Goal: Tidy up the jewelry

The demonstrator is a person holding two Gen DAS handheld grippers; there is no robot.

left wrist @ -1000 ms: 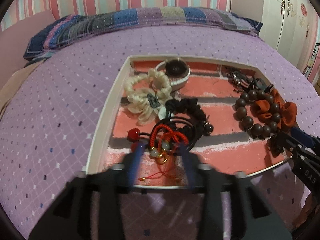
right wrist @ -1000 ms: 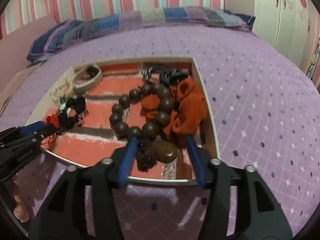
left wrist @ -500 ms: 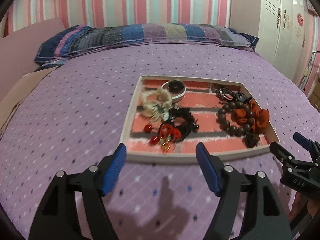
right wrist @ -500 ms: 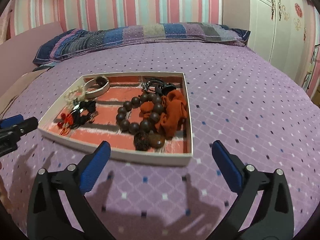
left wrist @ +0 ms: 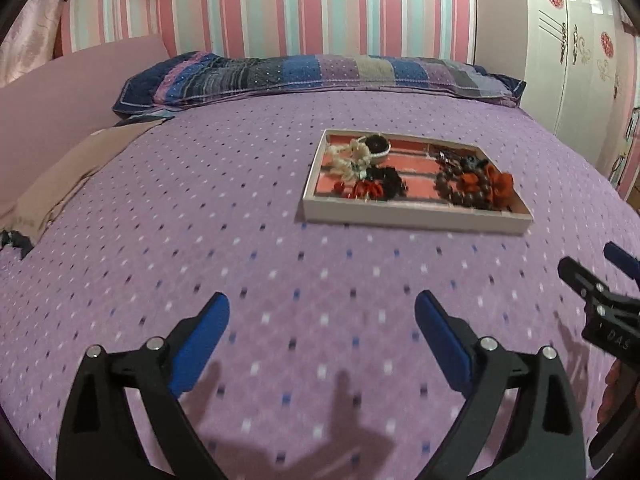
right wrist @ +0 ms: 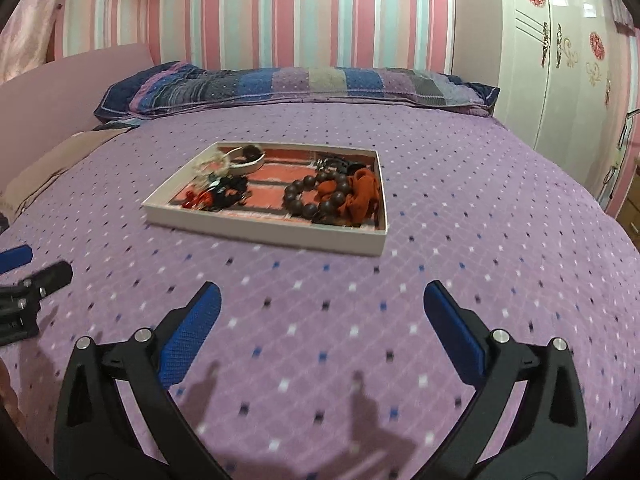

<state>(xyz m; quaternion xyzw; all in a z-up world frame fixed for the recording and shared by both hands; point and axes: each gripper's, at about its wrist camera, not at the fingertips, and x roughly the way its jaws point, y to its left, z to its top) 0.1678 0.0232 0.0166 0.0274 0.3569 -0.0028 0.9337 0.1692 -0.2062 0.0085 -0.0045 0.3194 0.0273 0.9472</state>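
Note:
A shallow white tray [left wrist: 416, 216] [right wrist: 264, 232] with a red lining lies on the purple bed. It holds a dark wooden bead bracelet [left wrist: 460, 194] [right wrist: 312, 196], an orange scrunchie [left wrist: 498, 186] [right wrist: 362, 196], a cream scrunchie [left wrist: 356, 158] [right wrist: 210, 168], black hair ties [left wrist: 386, 182] [right wrist: 230, 196], a red cord bracelet [left wrist: 364, 190] [right wrist: 196, 200] and a white bangle [left wrist: 378, 146] [right wrist: 248, 160]. My left gripper [left wrist: 322, 318] and right gripper [right wrist: 322, 306] are both open and empty, above the bedspread well short of the tray.
A striped pillow [left wrist: 320, 76] [right wrist: 296, 84] lies at the head of the bed. A white wardrobe [left wrist: 580, 52] [right wrist: 560, 60] stands to the right. A beige cloth [left wrist: 68, 176] lies at the left edge. The other gripper shows at each view's side.
Both grippers have opened wide and pulled back from the tray, letting go of the red cord bracelet and the dark tassel. The tray now looks small and far.

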